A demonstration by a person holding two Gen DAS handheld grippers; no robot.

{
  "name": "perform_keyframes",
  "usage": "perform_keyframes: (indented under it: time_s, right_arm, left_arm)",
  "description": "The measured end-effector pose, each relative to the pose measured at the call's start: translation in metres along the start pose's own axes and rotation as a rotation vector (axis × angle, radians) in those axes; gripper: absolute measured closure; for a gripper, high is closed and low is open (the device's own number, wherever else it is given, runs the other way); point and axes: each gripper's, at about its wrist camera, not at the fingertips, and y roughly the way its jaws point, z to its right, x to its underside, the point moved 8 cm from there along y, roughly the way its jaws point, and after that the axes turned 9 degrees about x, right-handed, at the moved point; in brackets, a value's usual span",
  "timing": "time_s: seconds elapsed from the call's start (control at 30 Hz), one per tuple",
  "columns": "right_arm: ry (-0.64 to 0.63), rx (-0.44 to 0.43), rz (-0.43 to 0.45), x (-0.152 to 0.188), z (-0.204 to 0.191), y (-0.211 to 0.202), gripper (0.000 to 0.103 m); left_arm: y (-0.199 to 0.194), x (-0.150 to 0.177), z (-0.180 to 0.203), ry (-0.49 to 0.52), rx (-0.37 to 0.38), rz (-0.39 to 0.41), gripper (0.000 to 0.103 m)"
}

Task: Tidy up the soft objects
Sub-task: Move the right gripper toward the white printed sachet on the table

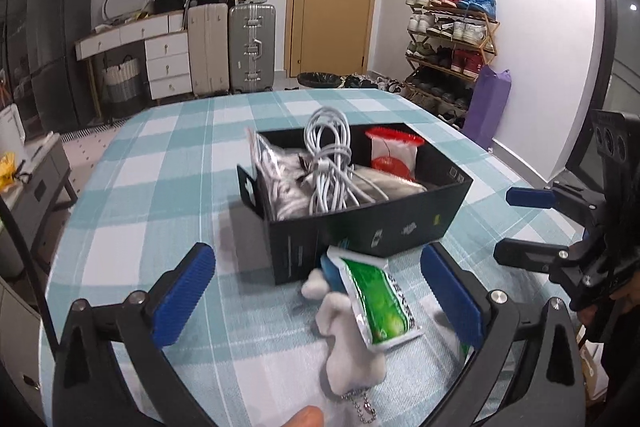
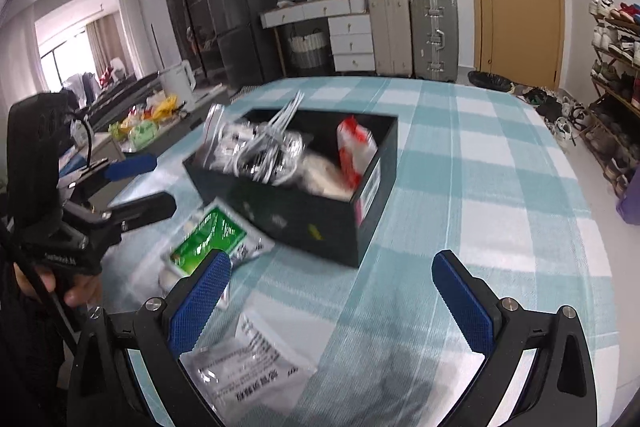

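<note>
The black shoebox [image 1: 360,223] sits near the middle of the checked surface [image 1: 160,163], evidently serving as the bin for the soft things: a coiled white cable [image 1: 328,163], a clear bag [image 1: 268,171] and a red-and-white packet [image 1: 394,151] already lie inside it, the cable heaped above the rim.

Still outside, touching the box's near wall at about 6 o'clock in the left wrist view, are a green sachet [image 1: 380,303] and a white plush toy [image 1: 348,339] with a bead chain, the sachet lying across the toy. A white printed pouch [image 2: 248,359] lies nearer the person, beside the right tool's left finger.

The left tool [image 1: 320,291] is released, its blue pads spread wide to either side of the sachet and toy without touching them. The right tool [image 2: 332,299] is likewise released and holds nothing; bare cloth lies between its pads.

Room is generous at 3 o'clock of the box in the right wrist view. The surface's far edge lies well beyond the box, so sliding risk seems low. The two tools are close together, so a shared reach could probably collide.
</note>
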Motion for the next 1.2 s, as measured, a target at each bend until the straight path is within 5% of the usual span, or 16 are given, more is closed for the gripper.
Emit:
perform_keyframes:
  time_s: [1.2]
  right_arm:
    - [-0.291, -0.17, -0.203, 0.066, -0.054, 0.011, 0.001]
  left_arm:
    - [0.007, 0.035, 0.002, -0.002, 0.065, -0.093, 0.0]
